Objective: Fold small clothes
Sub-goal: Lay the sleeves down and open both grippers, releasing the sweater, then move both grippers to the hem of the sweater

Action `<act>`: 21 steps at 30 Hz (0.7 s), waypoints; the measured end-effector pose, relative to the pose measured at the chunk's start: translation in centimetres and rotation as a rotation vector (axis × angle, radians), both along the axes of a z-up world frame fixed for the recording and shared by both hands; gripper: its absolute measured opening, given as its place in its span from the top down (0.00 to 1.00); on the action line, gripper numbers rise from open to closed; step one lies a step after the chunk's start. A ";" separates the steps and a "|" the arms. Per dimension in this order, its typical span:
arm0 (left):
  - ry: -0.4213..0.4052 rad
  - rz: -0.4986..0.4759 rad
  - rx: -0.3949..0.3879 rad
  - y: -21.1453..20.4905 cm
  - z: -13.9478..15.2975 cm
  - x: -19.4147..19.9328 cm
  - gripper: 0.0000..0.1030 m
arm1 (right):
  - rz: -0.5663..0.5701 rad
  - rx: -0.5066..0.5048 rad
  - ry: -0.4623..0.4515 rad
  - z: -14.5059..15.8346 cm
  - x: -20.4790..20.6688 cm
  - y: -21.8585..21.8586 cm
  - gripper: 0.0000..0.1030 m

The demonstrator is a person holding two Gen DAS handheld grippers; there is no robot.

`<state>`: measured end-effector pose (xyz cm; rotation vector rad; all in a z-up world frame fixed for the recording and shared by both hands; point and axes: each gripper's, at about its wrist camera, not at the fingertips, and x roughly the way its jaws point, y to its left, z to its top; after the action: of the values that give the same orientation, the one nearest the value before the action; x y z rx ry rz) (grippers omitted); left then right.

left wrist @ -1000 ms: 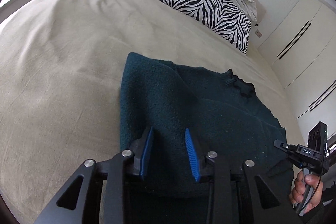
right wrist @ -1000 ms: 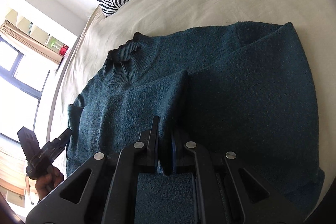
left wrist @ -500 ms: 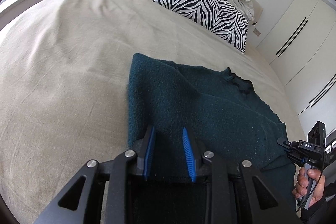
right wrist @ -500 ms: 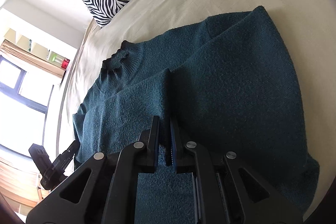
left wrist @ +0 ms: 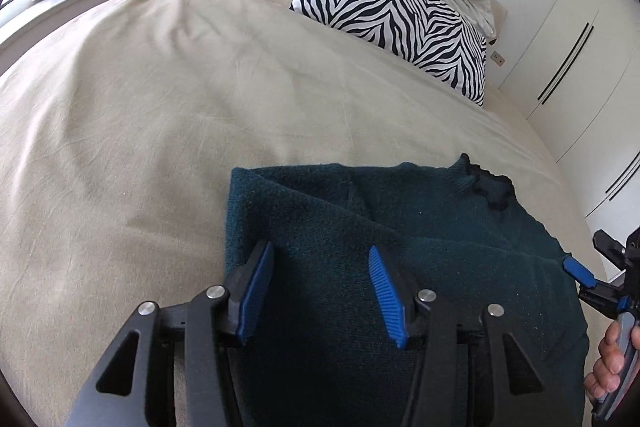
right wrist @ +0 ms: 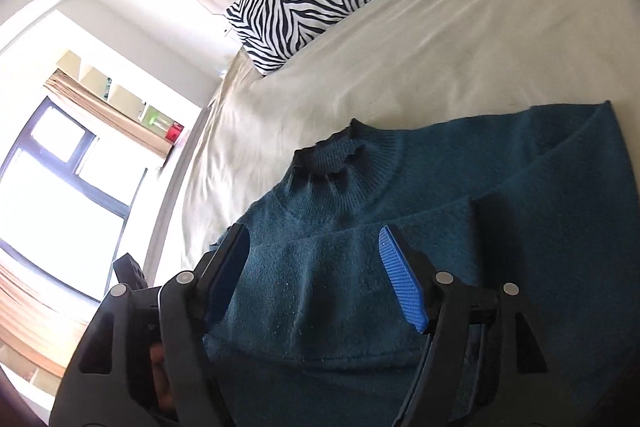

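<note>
Teal sweater folded on bed, left gripper and right gripper both just released, jaws apart above knit, nothing grasped

Both tools are the same build: chunky matte-black plastic frames with triangular cutouts in the arms and shiny silver screw heads at the pivots. The left tool has bright blue ribbed pads on the inside of its fingers, same deal on the right tool. The hand wraps a dark handle with blue trim.
</note>
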<state>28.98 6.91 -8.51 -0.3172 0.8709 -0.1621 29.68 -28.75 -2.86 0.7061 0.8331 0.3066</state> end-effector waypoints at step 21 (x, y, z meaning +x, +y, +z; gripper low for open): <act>0.015 0.006 -0.095 2.3 0.3 0.8 0.39 | 0.029 0.066 0.062 -4.0 -2.3 0.4 0.39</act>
<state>29.82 9.23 -8.19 -0.4104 0.8790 -0.1956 27.41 -28.38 -6.87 0.7690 0.8958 0.3409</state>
